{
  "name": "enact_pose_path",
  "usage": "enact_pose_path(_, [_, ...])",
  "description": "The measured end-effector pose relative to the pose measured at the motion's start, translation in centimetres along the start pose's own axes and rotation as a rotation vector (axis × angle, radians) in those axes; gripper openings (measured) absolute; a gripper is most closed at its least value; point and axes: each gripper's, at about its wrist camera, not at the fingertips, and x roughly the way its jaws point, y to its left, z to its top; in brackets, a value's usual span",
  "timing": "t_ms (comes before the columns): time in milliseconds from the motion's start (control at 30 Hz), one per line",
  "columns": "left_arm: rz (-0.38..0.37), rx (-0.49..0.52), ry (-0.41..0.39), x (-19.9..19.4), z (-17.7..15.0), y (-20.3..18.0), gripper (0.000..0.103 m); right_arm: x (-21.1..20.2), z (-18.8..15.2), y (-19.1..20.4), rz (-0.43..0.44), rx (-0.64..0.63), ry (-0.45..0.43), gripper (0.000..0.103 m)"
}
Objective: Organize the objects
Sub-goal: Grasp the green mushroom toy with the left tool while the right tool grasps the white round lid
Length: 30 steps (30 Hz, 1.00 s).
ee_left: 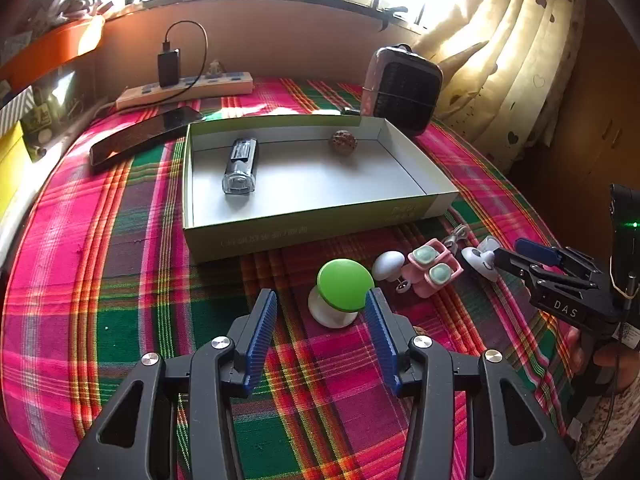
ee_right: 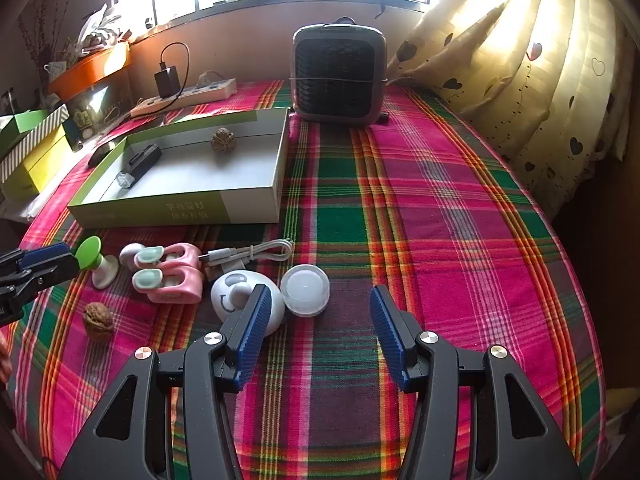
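Surface: plaid tablecloth [ee_left: 120,280] under a bright window.
Box: open tray [ee_left: 312,216] ahead of both claws, holding a flashlight [ee_left: 240,166] and a walnut [ee_left: 343,142].
Left claw [ee_left: 322,308]: jaws parted, nothing gripped; green-capped knob [ee_left: 344,285] sits just ahead between the tips, touching neither pad.
Right claw [ee_right: 320,304]: jaws parted, empty; round white lid [ee_right: 305,290] just ahead, left of centre.
Nearer arm: left, for the knob.
Knob axis: tilted, cap toward the box.

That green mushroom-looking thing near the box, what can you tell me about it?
The green mushroom-shaped piece has a glossy round green cap on a short white stem that flares into a white base, plastic by its look. It lies tilted on the plaid cloth in front of the open box. The left gripper flanks it, open.
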Motion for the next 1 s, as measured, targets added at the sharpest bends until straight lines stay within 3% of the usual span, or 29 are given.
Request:
enact_pose_path(500, [0.011,0.024,0.039,1.7,0.7,-0.9,0.048,2.2,0.5,-0.6,0.015,-0.022,0.054,0.053])
enact_pose_path(1000, [0.033,0.005,0.057,3.4,1.0,-0.9,0.048,2.4,0.8,-0.7,0.022,-0.032,0.053,0.052])
